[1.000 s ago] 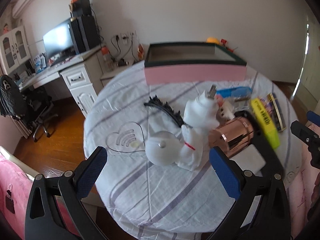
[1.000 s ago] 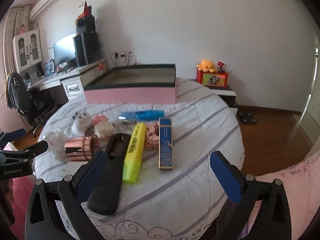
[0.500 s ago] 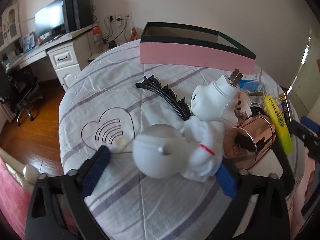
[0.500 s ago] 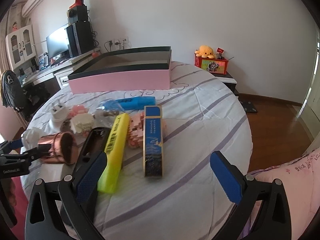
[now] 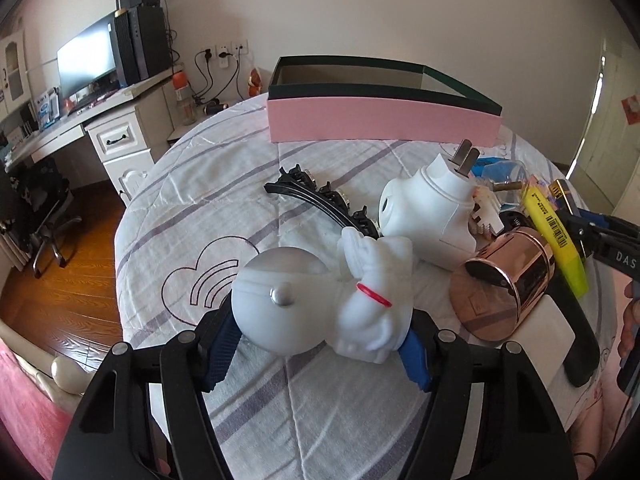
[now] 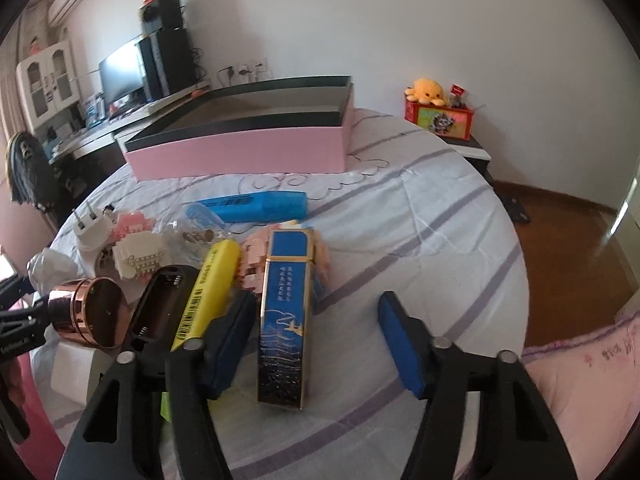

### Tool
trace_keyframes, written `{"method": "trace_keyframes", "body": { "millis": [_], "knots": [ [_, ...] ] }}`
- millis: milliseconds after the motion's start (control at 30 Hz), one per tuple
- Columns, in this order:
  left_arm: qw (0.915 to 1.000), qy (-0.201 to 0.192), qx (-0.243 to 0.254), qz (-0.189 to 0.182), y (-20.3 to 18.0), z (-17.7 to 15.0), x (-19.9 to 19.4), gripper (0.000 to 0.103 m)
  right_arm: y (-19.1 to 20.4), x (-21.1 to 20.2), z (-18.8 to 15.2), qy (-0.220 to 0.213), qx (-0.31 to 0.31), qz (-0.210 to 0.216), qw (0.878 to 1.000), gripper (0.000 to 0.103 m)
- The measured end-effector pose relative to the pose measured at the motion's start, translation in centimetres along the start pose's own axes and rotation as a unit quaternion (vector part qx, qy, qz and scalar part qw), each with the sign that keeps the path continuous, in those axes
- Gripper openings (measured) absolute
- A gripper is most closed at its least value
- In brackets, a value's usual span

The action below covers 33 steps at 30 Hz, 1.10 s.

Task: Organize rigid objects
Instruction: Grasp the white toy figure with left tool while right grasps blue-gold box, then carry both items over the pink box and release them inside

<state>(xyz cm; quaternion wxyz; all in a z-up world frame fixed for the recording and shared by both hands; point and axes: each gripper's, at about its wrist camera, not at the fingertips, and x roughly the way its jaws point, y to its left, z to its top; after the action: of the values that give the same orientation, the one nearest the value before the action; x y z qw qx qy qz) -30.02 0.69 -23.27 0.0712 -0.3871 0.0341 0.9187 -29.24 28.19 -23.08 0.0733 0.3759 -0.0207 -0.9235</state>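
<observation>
My left gripper point(image 5: 316, 350) has its blue pads pressed on both sides of a white astronaut figurine point(image 5: 320, 304) that lies on the round table. A white plug adapter point(image 5: 428, 216), a black hair clip point(image 5: 320, 200) and a rose-gold cylinder point(image 5: 508, 284) lie just beyond it. My right gripper point(image 6: 320, 346) is open around the near end of a blue and gold box point(image 6: 286, 320), with space left on the right side. A yellow highlighter point(image 6: 208, 288) lies by its left finger. The pink storage box point(image 6: 240, 148) stands open at the table's far side.
A black remote with an open battery bay point(image 6: 160, 308), a blue highlighter point(image 6: 256, 204), pink and white block models point(image 6: 136, 256) and a white block point(image 6: 76, 372) crowd the table's left part. A desk with a monitor point(image 5: 88, 60) stands behind; a bedside unit with toys point(image 6: 440, 116) at right.
My left gripper moved forward and closed on the astronaut figurine. My right gripper moved forward and down over the blue and gold box, and its fingers narrowed.
</observation>
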Motion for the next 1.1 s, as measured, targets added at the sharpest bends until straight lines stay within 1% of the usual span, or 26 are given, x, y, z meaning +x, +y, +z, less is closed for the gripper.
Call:
{"method": "trace_keyframes", "body": {
  "millis": [33,67,233,333,533,633,700,800,867,967,1100],
  "knots": [
    [1.0,0.0,0.002,-0.001,0.0,0.0,-0.1,0.069,0.1,-0.1,0.0,0.0,-0.003,0.005,1.0,0.028],
    [1.0,-0.002,0.001,-0.001,0.1,0.1,-0.2,0.069,0.4,0.0,0.1,0.005,-0.011,0.003,1.0,0.023],
    [0.9999,-0.015,0.001,-0.004,0.5,0.8,-1.0,0.069,0.6,-0.6,0.3,0.003,-0.016,-0.001,1.0,0.021],
    [0.9996,-0.027,0.002,-0.002,0.6,1.6,-1.7,0.069,0.8,-1.4,0.8,-0.008,-0.02,-0.001,1.0,0.021],
    [0.9983,-0.056,0.013,-0.009,0.3,4.5,-2.4,0.069,1.5,-3.0,3.6,-0.037,-0.045,0.003,0.998,0.021],
    [0.9971,-0.07,0.022,-0.021,-0.3,6.7,-2.3,0.069,2.0,-3.2,5.3,-0.051,-0.055,0.011,0.997,0.021],
    [0.9961,-0.08,0.033,-0.015,-0.7,8.3,-2.0,0.069,2.3,-3.0,6.9,-0.06,-0.062,0.018,0.996,0.021],
    [0.9946,-0.092,0.042,-0.021,-1.5,11.3,-1.0,0.069,2.9,-2.4,9.1,-0.072,-0.066,0.036,0.995,0.021],
    [0.9942,-0.094,0.045,-0.027,-1.8,13.0,-0.2,0.069,3.3,-1.6,10.7,-0.075,-0.076,0.033,0.994,0.021],
    [0.9941,-0.093,0.047,-0.03,-2.1,15.8,1.8,0.069,3.5,0.3,13.0,-0.073,-0.076,0.045,0.993,0.021],
    [0.996,-0.072,0.043,-0.03,-2.4,18.8,5.6,0.069,3.2,3.5,15.7,-0.062,-0.071,0.051,0.994,0.021]
  ]
}}
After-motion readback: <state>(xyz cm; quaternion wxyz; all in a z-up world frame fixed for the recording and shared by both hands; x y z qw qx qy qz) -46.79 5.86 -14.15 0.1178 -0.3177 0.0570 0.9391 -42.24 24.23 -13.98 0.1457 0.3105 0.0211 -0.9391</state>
